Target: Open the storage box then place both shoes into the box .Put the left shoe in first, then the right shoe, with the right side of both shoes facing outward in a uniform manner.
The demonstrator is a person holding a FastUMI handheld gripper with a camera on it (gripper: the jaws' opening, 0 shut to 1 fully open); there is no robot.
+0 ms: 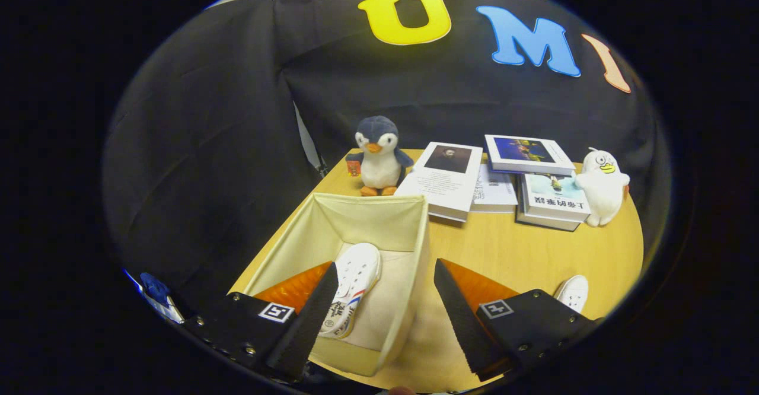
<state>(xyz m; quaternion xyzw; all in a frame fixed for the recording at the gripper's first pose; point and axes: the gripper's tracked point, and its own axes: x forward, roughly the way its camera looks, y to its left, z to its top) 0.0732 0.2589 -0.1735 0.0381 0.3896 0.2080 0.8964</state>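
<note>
Gripper [385, 300] gapes, seemingly empty, above box [409, 252] on wooden table [504, 252].

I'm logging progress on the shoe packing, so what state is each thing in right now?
Storage box: open, upright on the table.
Shoe in the box: lying on its side inside, sole facing the left finger.
Second shoe: on the table outside the box, beyond the right finger.
Gripper: fingers open, holding nothing, straddling the box's near wall.
Books: closed, stacked behind the box.
</note>
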